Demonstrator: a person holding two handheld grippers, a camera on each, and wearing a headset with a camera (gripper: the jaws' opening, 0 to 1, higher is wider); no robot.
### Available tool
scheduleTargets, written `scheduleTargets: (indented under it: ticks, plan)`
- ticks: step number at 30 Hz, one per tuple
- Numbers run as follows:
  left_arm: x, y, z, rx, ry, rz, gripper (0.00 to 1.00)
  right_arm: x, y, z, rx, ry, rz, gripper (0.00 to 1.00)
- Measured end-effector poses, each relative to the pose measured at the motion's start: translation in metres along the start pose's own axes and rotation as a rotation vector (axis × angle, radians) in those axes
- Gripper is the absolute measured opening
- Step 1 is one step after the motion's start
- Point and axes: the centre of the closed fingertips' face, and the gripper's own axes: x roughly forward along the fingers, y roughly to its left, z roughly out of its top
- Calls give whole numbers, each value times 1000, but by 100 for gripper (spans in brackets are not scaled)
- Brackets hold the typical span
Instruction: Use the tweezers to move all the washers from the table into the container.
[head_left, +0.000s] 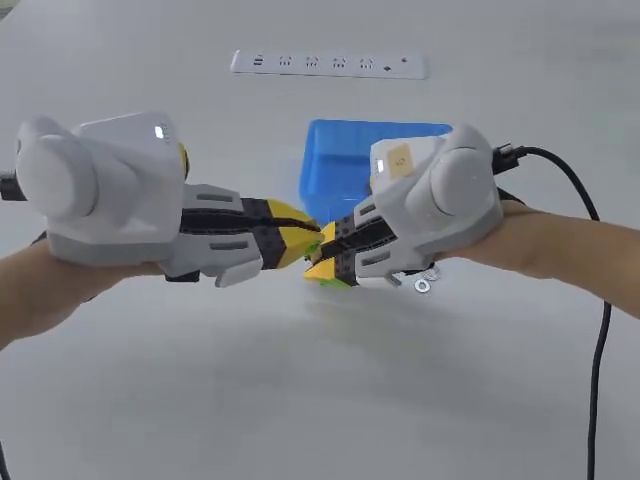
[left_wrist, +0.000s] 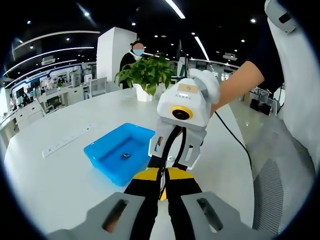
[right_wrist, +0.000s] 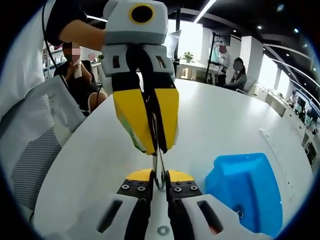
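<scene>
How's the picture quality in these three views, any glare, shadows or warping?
Head view: soft even light, faint shadow on the table, everything sharp. Left gripper view: fisheye curves the table edge; ceiling strips glare. Right gripper view: windows blow out behind; tweezers and blue container are crisp.

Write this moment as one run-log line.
left hand-held gripper, right hand-held gripper: shut on tweezers | container: washer inside | table: washers remaining

The left gripper (head_left: 308, 236) and right gripper (head_left: 320, 262) meet tip to tip over the surface (head_left: 300, 400), with tweezers (right_wrist: 159, 170) pinched in both sets of fingers, so nothing passes between them. The blue container (head_left: 335, 170) blocks 12 o'clock just behind, a cable (head_left: 604, 330) hangs at 3 o'clock, and 6 o'clock is open.
</scene>
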Motion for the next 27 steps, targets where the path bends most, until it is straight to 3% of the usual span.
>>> scheduleTargets:
  ticks: [12, 17, 22, 27]
  plan:
    - [0, 0, 0, -1, 1, 4, 15, -3, -2, -1, 23, -7, -7, 10]
    - [-9, 5, -2, -12, 6, 47, 24, -5, -2, 1, 26, -14, -14, 10]
    - [-19, 4, -7, -17, 14, 74, 24, -10, -2, 9, 31, -27, -24, 10]
    - [-30, 2, -7, -45, -9, 110, 24, -21, -1, 17, 40, -39, -39, 10]
